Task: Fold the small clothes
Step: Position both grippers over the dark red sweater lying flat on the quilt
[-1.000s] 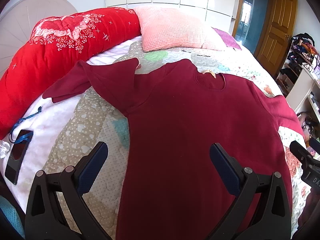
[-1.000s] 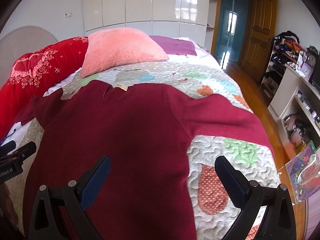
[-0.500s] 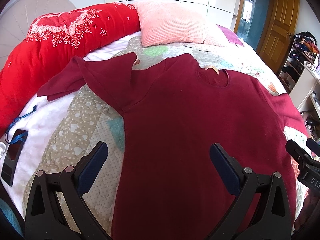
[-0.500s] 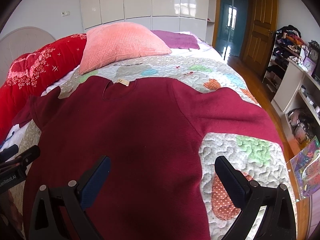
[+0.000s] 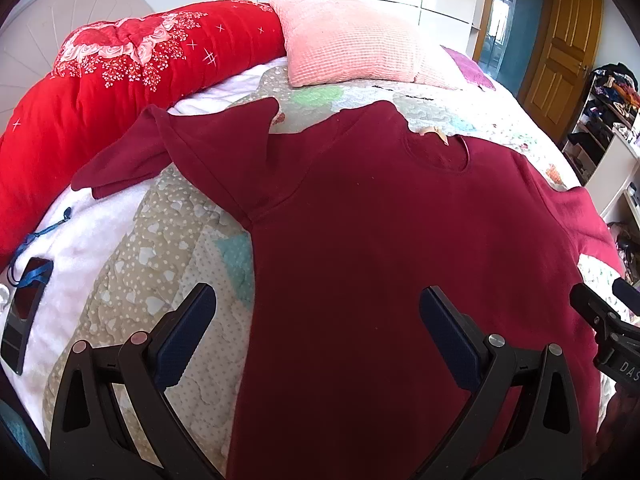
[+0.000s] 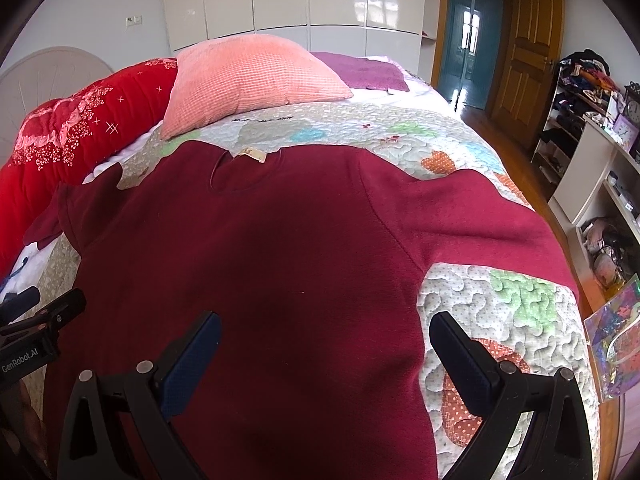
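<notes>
A dark red long-sleeved sweater (image 5: 380, 240) lies flat, front up, on the quilted bed, collar away from me. It also shows in the right wrist view (image 6: 260, 260). Its left sleeve (image 5: 160, 152) is bent and partly folded over itself. Its right sleeve (image 6: 480, 216) stretches out toward the bed's right edge. My left gripper (image 5: 316, 320) is open and empty above the sweater's lower left side. My right gripper (image 6: 324, 344) is open and empty above the lower right side.
A patchwork quilt (image 6: 500, 312) covers the bed. A pink pillow (image 6: 248, 76) and a red floral duvet (image 5: 120, 68) lie at the head. A phone with a blue strap (image 5: 24, 304) lies at the left. Shelves (image 6: 600, 160) stand right of the bed.
Both grippers have moved a little forward and lower over the sweater. The sweater has not moved and both stay open.
</notes>
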Demonstrator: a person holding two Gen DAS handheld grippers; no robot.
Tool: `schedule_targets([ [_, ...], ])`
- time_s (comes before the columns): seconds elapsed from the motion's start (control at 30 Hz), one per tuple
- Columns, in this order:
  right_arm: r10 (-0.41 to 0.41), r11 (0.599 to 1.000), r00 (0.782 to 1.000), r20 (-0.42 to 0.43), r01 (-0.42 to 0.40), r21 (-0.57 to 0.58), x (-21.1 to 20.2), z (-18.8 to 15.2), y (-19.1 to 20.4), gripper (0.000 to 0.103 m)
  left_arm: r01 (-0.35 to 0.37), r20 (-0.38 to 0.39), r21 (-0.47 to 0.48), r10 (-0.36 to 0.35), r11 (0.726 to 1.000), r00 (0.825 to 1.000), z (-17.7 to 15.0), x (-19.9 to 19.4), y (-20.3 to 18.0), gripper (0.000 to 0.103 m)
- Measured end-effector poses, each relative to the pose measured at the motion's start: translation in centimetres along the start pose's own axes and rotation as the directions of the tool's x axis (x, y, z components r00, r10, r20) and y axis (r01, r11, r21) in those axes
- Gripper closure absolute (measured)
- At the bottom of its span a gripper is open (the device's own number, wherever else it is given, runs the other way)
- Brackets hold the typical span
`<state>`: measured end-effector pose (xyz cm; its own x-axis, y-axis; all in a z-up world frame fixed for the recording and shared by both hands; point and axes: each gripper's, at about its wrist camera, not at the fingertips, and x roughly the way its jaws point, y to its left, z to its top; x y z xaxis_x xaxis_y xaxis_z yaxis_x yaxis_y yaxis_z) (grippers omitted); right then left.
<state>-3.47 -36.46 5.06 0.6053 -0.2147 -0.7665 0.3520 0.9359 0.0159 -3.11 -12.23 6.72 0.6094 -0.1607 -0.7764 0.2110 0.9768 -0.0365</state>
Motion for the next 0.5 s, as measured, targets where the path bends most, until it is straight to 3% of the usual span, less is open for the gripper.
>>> schedule_targets([
  [0.5,0.029,0.998,1.0,-0.009,-0.029,-0.052,1.8,1.4,2.9,0.0,-0.008,-0.003,-0.07,0.007,0.998,1.0,1.8,1.2,3.1,0.001],
])
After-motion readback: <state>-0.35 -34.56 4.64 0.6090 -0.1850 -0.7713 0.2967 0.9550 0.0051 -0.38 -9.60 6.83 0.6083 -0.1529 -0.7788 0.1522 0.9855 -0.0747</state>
